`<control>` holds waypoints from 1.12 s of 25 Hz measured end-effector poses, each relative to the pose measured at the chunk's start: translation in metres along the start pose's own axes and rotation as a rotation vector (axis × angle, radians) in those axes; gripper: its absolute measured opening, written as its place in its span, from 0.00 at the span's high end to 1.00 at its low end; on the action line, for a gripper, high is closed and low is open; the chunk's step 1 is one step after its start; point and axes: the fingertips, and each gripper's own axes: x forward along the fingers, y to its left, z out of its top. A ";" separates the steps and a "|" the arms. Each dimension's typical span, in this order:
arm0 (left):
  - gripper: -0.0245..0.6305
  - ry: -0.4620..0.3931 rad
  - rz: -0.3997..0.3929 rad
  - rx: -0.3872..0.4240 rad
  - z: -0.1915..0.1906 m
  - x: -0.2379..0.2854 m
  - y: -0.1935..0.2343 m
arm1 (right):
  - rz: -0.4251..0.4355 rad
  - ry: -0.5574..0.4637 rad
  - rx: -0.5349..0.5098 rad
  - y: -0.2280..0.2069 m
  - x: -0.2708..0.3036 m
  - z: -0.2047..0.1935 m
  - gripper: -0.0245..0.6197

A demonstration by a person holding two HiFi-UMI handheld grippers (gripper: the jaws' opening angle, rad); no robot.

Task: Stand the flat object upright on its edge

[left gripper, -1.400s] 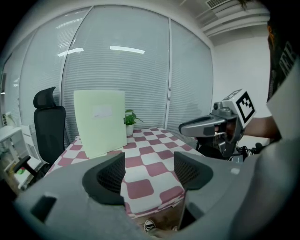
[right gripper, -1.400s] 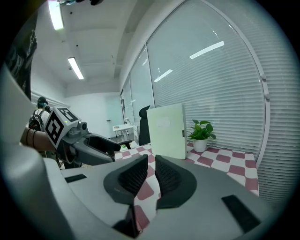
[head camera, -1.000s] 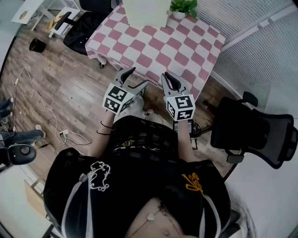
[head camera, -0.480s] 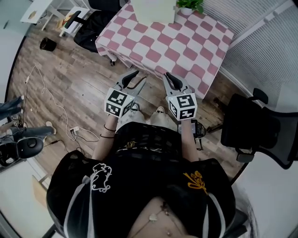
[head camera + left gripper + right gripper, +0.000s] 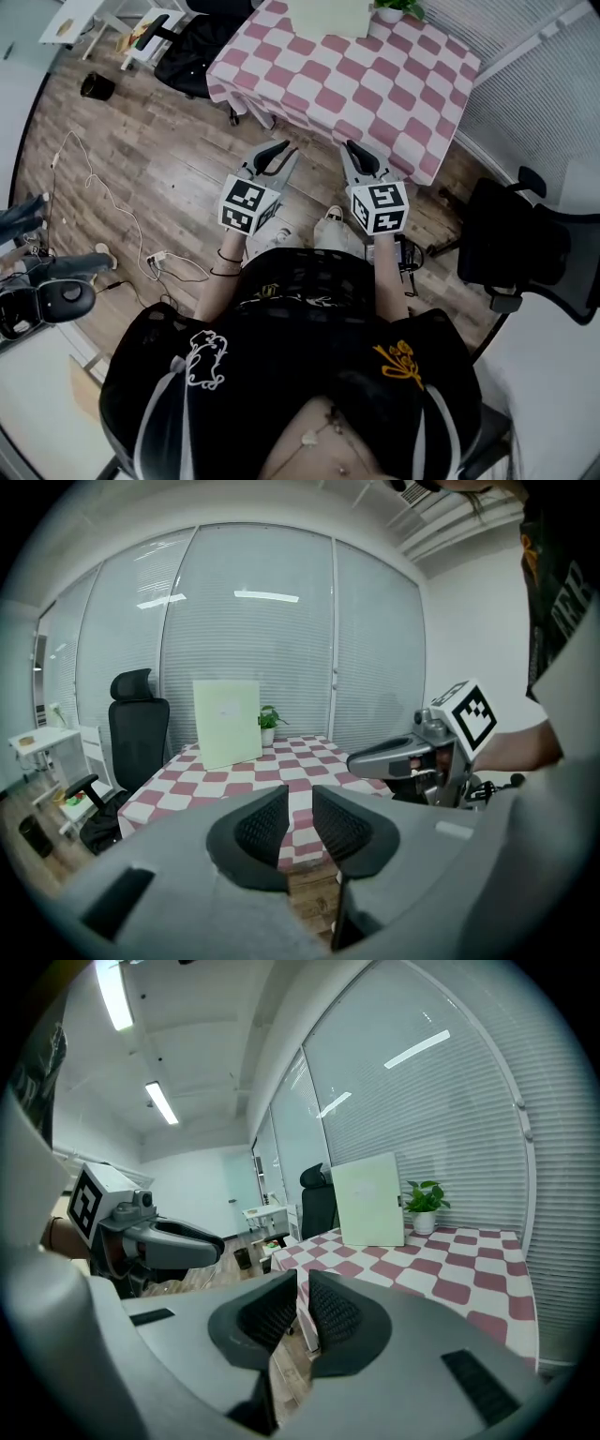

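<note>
The flat object, a pale green board (image 5: 328, 14), stands upright at the far end of the pink-and-white checked table (image 5: 356, 84). It shows the same way in the left gripper view (image 5: 227, 722) and the right gripper view (image 5: 368, 1200). Both grippers hang in the air over the wooden floor, short of the table's near edge and well away from the board. My left gripper (image 5: 281, 150) (image 5: 300, 803) is closing, a narrow gap left, nothing between its jaws. My right gripper (image 5: 361, 150) (image 5: 303, 1288) is shut and empty.
A small potted plant (image 5: 269, 722) sits beside the board. Black office chairs stand at the table's far left (image 5: 192, 47) and to my right (image 5: 525, 244). Cables (image 5: 122, 234) trail over the floor on the left. The person's feet (image 5: 330, 220) are below the grippers.
The left gripper's jaws have drawn together from wide apart to nearly closed. The table has slid up and away in the head view; both grippers stay side by side.
</note>
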 end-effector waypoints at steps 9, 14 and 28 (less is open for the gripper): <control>0.86 -0.011 -0.038 0.004 -0.030 -0.069 0.015 | -0.049 -0.016 0.051 0.071 -0.009 -0.013 0.90; 0.88 -0.008 -0.082 0.037 -0.044 -0.097 0.007 | -0.067 -0.021 0.046 0.109 -0.018 -0.024 0.90; 0.88 -0.036 -0.134 0.054 -0.057 -0.136 -0.011 | -0.101 -0.031 0.001 0.153 -0.036 -0.032 0.91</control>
